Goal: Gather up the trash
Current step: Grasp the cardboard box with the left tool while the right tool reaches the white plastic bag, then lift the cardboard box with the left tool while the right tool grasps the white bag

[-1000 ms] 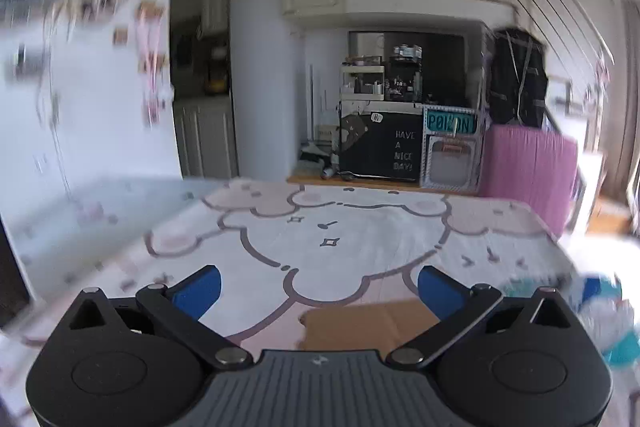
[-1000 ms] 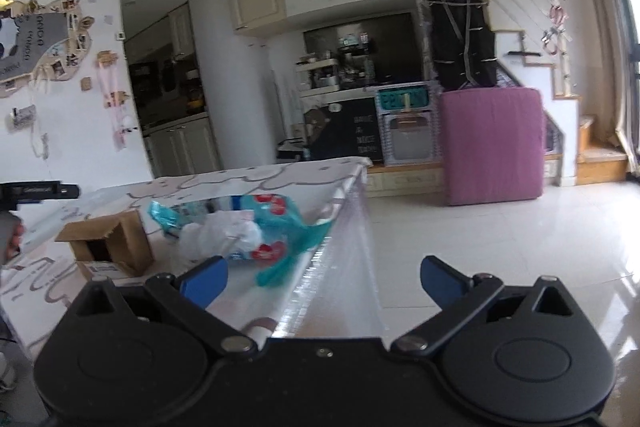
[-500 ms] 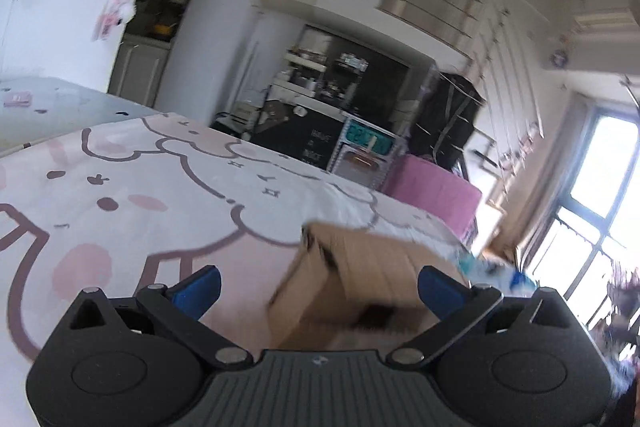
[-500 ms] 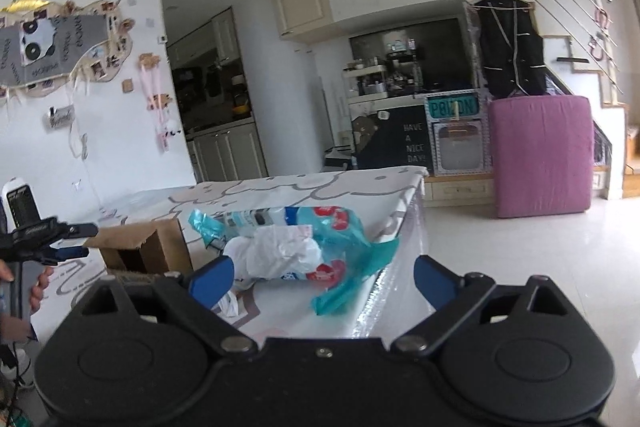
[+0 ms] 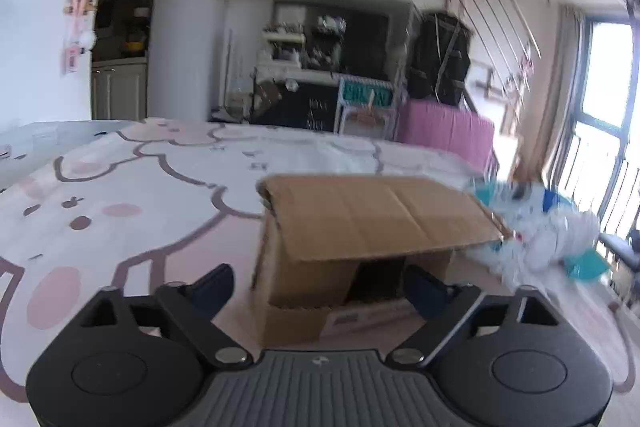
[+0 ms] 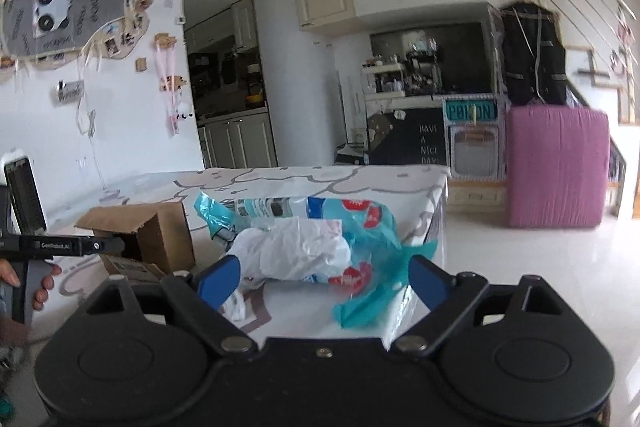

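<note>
Resting on the cartoon-print table, cardboard box and plastic bags face open, narrowing jaws.

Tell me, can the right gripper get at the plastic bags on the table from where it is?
Probably yes. The right gripper is open and faces the plastic bags head on, with nothing between them; the cardboard box sits off to the side.

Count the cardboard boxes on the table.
1. The cardboard box lies on its side on the table, left of the plastic bags. Others may sit out of view.
</note>
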A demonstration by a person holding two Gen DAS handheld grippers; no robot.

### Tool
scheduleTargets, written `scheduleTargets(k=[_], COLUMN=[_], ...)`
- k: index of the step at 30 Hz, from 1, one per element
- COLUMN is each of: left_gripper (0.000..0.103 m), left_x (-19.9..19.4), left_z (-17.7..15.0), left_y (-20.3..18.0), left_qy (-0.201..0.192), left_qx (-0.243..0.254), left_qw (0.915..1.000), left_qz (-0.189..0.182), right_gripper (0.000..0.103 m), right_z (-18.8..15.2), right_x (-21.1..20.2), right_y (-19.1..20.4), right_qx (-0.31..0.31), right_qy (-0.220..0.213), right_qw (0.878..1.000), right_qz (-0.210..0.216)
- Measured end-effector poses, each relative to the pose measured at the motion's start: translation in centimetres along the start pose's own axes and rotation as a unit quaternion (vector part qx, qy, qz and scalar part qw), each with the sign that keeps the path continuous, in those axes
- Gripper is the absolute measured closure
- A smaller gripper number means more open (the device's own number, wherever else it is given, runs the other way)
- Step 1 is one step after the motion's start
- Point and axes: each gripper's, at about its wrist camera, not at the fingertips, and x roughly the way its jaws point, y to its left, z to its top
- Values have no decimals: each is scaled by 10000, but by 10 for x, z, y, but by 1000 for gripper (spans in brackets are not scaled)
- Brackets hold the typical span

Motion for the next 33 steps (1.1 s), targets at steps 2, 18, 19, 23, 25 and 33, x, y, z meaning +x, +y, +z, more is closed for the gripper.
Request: scheduleTargets(k=[2, 18, 19, 23, 25, 33], left_gripper=[22, 54, 54, 31, 19, 16], left_x=[2, -27, -33, -51, -59, -72], left_z=[0, 28, 28, 29, 30, 29], left_y=[1, -8, -11, -22, -29, -56], left_qy=[65, 1651, 1759, 2011, 1967, 1797], left_qx=[13, -1321, -1455, -1994, -2121, -1691], left_qw=[10000, 9761, 9723, 9579, 9561, 9686], left_qz=[30, 505, 507, 481, 471, 291], right_gripper=[14, 67, 69, 73, 73, 73], right_z=[2, 5, 3, -1, -3, -14], right_x=[7, 42, 38, 15, 0, -45], right_y=[0, 11, 12, 13, 12, 8], right_qx=[-148, -349, -319, -63, 95, 469], right_qy=[-28, 537, 573, 711, 717, 763], right_qw=[9999, 9972, 9970, 9963, 9963, 9949], right_qz=[42, 397, 400, 489, 464, 464])
